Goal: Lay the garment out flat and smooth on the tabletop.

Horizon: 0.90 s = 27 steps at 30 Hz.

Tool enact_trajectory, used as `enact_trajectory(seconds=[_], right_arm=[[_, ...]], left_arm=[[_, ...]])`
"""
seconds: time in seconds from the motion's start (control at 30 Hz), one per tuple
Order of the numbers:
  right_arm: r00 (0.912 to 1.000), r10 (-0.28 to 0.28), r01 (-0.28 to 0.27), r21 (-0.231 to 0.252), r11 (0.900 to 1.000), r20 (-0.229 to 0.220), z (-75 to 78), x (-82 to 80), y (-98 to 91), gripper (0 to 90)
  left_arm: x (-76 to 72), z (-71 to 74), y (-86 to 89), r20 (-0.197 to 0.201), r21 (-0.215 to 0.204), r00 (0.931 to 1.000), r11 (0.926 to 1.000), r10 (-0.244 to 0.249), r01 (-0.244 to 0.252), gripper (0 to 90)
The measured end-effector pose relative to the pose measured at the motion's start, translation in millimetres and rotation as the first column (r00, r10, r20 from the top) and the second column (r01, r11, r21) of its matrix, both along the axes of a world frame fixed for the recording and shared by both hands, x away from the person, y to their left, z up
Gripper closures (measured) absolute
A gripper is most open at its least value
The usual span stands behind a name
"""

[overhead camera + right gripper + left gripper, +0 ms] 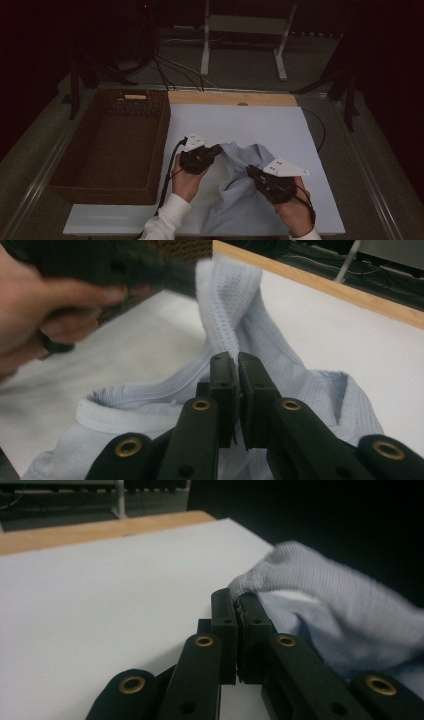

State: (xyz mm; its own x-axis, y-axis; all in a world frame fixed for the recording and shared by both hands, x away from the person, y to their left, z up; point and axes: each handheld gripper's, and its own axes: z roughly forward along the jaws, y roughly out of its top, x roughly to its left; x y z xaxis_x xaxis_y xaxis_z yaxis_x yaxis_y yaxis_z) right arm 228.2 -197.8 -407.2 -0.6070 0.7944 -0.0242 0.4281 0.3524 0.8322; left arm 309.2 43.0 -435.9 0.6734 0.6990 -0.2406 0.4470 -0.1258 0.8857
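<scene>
- Nearest to me: the right gripper (256,175) was clamped shut on the pale blue shirt (245,200), jaws pinching a ribbed strap or edge just above the neckline. You could see the fabric running up out of the closed tips in the right gripper view (234,359).
- Just past that, the left gripper (216,150) was also closed on the shirt, biting a bunched fold at its far-left corner. In the left gripper view (239,596) the cloth sat wedged right between the tips.
- The shirt itself lay crumpled on the white board (280,130), near the front edge, between my two hands, with the pinched part pulled up off the surface.
- My read: this was the pick-up stage, both grips set and the garment just coming off the table. The next move probably called for lifting both ends together, keeping the cloth taut so it didn't drag, then swinging it left toward the wicker basket (75,165) beside the board.
- Hard to tell: how much fabric each jaw really had, one layer or several. The lower hem was cut off at the bottom of the high view.
- Farther back, the wooden strip (230,97) and a white stand (245,30) sat in murky light; beyond that it was too dark to make anything out.
</scene>
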Motion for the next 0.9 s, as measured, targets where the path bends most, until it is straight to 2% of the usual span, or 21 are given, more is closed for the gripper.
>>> enact_trajectory(seconds=[0.1,0.17,0.3,0.53,0.67,0.9], right_arm=[[0.9997,0.014,-0.014,-0.017,0.9998,-0.022,-3.6,2.0,3.7,80.7],[0.9991,0.031,-0.031,-0.029,0.9991,-0.029,-5.7,2.7,6.4,71.7],[0.9987,0.051,-0.051,-0.018,0.9985,-0.007,-5.7,3.7,8.7,56.4],[0.9993,0.026,-0.027,0.042,0.9988,0.027,8.9,9.5,-0.1,55.6],[0.9996,0.006,-0.008,0.059,0.9982,0.027,12.7,18.4,-0.5,62.2],[0.9994,0.034,-0.035,0.082,0.9961,0.01,12.6,31.1,6.4,65.3]], left_arm=[[-1.7,8.4,1.5,0.012,-0.023,0.9998,0.9996,-0.014,0.014,88.8],[-3.1,12.5,0.9,0.022,-0.026,0.9995,0.9994,-0.023,0.023,88.8],[-6.1,15.2,-2.2,0.032,-0.013,0.9988,0.9992,-0.038,0.039,88.9],[-9.5,17.8,-3.5,0.039,-0.014,0.9977,0.9984,-0.055,0.055,88.9],[-11.1,22.9,-6.0,0.052,-0.021,0.9965,0.9976,-0.065,0.067,88.8],[-14.5,27.8,-8.6,0.068,-0.019,0.9941,0.9961,-0.084,0.086,88.8]])
